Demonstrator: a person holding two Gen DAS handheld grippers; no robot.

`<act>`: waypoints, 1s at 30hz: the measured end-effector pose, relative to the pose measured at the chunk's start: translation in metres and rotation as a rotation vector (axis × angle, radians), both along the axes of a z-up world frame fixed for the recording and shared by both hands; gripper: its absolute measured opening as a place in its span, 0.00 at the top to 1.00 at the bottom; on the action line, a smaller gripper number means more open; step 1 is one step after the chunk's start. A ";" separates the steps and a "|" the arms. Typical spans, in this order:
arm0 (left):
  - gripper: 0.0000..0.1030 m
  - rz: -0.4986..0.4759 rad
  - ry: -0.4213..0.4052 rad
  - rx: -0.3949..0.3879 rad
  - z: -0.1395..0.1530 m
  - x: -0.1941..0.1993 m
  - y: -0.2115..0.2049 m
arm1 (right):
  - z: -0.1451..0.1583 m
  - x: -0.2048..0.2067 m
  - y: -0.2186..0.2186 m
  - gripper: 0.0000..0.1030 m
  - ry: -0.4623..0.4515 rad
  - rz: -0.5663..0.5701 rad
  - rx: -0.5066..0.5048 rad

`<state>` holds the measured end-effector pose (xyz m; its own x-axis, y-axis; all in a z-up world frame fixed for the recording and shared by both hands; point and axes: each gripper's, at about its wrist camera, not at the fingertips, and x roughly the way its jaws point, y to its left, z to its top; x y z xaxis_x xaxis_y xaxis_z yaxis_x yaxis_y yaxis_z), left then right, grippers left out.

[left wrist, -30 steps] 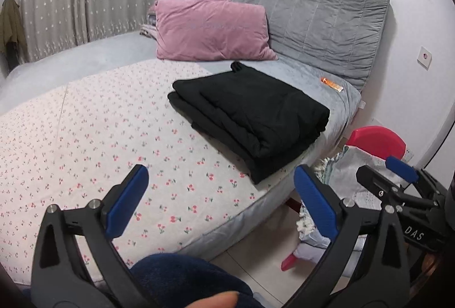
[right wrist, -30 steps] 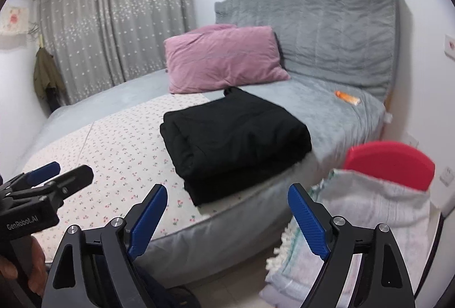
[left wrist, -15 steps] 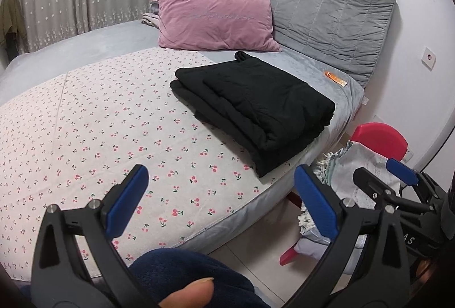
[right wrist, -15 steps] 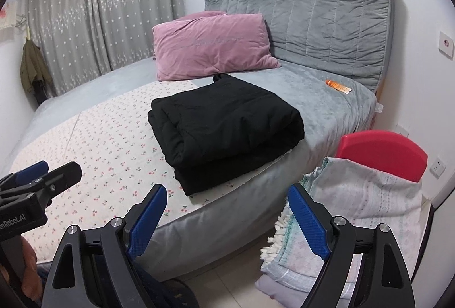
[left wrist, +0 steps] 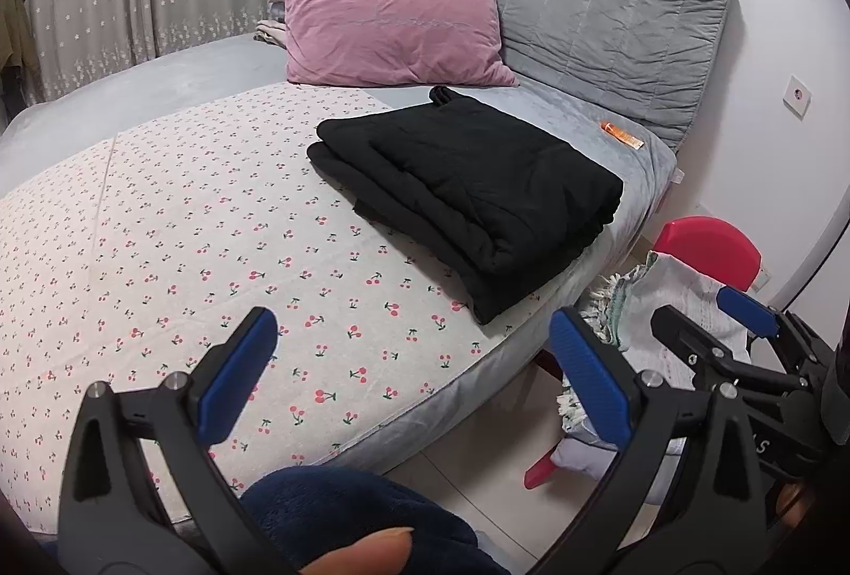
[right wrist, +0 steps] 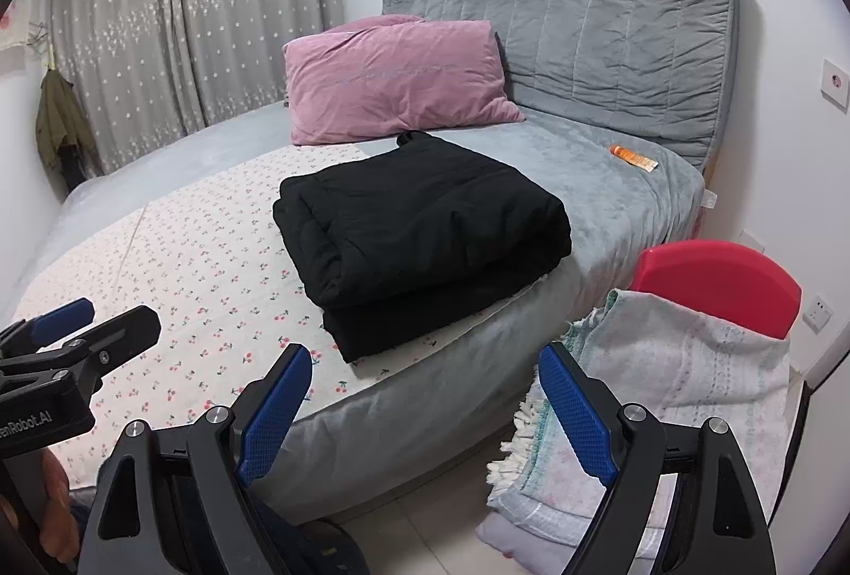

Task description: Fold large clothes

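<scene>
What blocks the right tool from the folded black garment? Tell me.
Nothing visible does. The right tool is open and empty, and only the bed's edge lies between it and the black garment.

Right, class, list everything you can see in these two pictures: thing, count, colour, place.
Folded garment: one, black, near bed edge.
Pillow: one, pink, against headboard.
Headboard: one, grey, quilted.
Cherry-print sheet: one, white and red, over grey bed.
Tube: one, orange, by headboard.
Chair: one, red, beside bed.
Towel: one, pale, draped over chair.
Curtains: grey, behind bed.
Left gripper: open, empty.
Right gripper: open, empty.
</scene>
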<state>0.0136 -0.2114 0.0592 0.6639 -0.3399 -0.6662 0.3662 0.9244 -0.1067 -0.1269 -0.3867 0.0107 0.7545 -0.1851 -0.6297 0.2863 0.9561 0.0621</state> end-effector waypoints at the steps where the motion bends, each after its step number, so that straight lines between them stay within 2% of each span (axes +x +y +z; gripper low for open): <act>1: 0.01 0.000 0.001 0.000 0.000 0.000 0.000 | -0.001 0.001 0.001 0.14 0.003 0.001 -0.003; 30: 0.01 0.010 0.031 0.012 -0.010 0.010 0.000 | -0.003 0.007 0.010 0.14 0.026 -0.021 -0.072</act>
